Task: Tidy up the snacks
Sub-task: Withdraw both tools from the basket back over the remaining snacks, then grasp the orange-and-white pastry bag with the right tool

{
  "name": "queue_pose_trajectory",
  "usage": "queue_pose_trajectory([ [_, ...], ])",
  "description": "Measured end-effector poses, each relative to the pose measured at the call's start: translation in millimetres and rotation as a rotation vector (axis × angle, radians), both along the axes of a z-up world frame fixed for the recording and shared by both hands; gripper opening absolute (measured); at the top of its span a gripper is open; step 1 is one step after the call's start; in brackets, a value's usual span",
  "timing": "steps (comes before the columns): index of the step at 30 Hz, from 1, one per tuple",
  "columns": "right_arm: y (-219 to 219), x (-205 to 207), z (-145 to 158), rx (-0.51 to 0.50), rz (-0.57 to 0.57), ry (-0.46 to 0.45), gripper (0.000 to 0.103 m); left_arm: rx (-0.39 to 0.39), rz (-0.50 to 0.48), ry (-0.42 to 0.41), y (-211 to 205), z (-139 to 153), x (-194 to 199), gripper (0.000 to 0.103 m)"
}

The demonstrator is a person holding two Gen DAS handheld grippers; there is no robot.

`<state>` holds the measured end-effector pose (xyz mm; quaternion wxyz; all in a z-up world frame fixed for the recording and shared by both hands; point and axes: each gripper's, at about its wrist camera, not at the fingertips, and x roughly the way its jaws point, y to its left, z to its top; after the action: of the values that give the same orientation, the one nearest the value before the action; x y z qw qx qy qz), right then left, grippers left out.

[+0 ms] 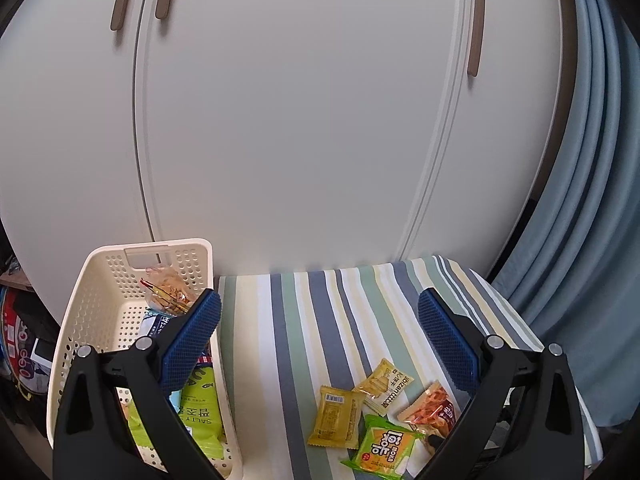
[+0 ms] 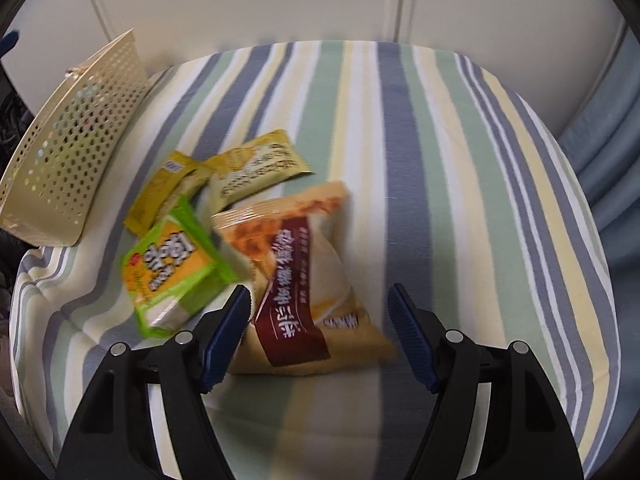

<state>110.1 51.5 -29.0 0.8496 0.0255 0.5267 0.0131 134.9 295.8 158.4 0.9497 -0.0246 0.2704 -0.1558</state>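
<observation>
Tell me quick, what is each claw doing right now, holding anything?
Left claw: open, holding nothing, raised above the striped cloth beside the basket.
Right claw: open, holding nothing, its fingers either side of the orange snack packet.

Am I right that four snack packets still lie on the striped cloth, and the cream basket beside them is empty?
Not quite. Four packets, including the orange packet, do lie on the striped cloth, but the left wrist view shows the cream basket already holding snacks, such as a green packet.
</observation>
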Motion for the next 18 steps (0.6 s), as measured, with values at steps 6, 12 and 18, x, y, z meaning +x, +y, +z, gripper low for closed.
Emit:
queue_pose_trajectory([
  [6,-2.2,9.1,1.8,0.002,0.026,0.005,0.071,0.029,-0.028,0.004,-12.6,-3.2,-1.2,0.1],
  [12,11.6,28.0,-0.7,-0.02,0.093,0.023,0.071,0.041,-0.06,0.014,-21.9,-7.3,-1.3,0.1],
  [18,7.4,30.1,4.0,-0.005,0.105,0.011,0.073,0.042,-0.056,0.037,-24.7,-13.6,3.1,0.1],
])
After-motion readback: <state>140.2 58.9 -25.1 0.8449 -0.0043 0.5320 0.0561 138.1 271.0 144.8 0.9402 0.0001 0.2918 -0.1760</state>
